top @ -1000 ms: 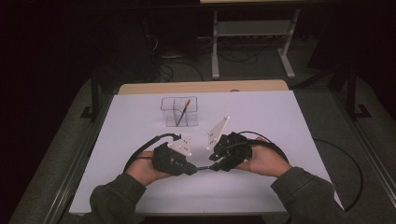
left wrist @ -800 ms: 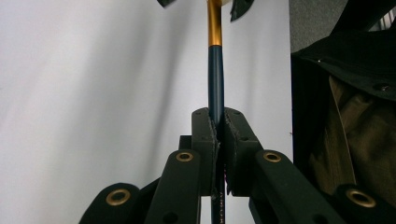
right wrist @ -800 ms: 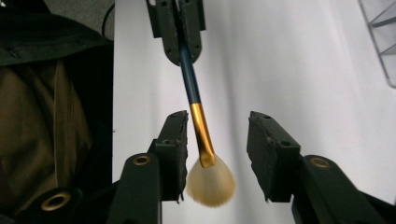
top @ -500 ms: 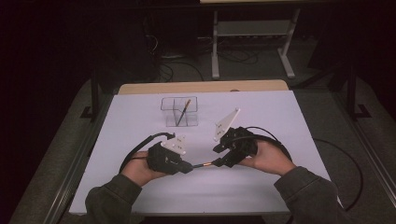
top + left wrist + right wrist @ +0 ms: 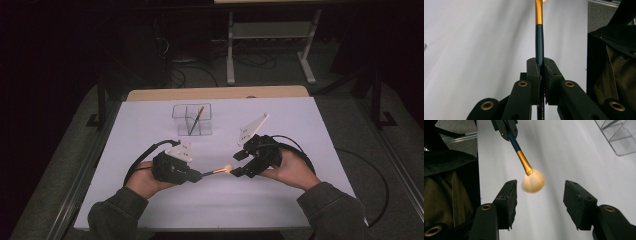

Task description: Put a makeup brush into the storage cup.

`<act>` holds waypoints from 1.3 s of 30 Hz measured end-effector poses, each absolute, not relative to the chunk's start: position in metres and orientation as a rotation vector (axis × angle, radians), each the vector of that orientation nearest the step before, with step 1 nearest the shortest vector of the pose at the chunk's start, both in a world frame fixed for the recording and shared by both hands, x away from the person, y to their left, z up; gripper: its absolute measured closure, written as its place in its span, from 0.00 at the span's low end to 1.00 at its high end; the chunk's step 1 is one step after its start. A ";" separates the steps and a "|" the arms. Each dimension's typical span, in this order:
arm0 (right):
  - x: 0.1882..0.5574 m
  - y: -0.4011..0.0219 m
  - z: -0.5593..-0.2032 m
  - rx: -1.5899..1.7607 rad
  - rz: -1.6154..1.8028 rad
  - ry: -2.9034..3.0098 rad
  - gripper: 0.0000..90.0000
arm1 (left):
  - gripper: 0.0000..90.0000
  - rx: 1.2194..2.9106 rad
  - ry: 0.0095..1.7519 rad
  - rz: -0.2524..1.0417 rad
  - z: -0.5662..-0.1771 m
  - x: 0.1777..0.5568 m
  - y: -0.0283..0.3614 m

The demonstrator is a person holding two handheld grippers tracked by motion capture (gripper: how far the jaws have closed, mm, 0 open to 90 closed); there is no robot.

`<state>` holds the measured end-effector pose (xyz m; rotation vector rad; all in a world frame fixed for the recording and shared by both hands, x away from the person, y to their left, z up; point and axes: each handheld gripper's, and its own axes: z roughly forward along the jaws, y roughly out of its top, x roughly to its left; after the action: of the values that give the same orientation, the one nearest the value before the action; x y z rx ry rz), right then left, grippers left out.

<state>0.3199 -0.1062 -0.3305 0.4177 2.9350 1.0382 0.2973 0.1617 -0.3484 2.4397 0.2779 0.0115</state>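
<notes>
A makeup brush (image 5: 220, 171) with a dark blue handle, gold ferrule and peach bristles sticks out of my left gripper (image 5: 200, 175) toward the right. In the left gripper view the jaws (image 5: 540, 66) are shut on the brush handle (image 5: 539, 37). My right gripper (image 5: 239, 163) faces it from the right. Its jaws have just been opening. In the right gripper view that gripper (image 5: 540, 195) stands open, and the bristle head (image 5: 533, 182) hangs just beyond the gap, touching neither pad. The left gripper (image 5: 505, 127) appears at the top of that view.
A clear plastic organizer box (image 5: 192, 119) stands at the back middle of the white table (image 5: 300, 125), with a thin brush (image 5: 196, 120) leaning inside. Its corner shows in the right gripper view (image 5: 621, 137). Black cables trail from both grippers. Sleeves enter from the bottom edge.
My right gripper has drawn away to the right and its jaws have spread wider. The brush stays in my left gripper, its head now free of the right jaws.
</notes>
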 end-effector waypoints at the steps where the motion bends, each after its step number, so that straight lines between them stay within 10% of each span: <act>1: 0.320 -0.107 -0.332 0.423 1.038 2.936 0.49 | 0.93 2.436 0.281 0.016 -0.348 0.298 0.162; 39: 0.332 -0.105 -0.336 0.612 1.266 2.833 0.70 | 0.93 2.273 0.480 0.094 -0.336 0.313 0.152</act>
<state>0.3323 -0.1047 -0.3359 0.6121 2.8331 1.2662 0.3130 0.1518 -0.3357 2.2733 0.4799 0.0940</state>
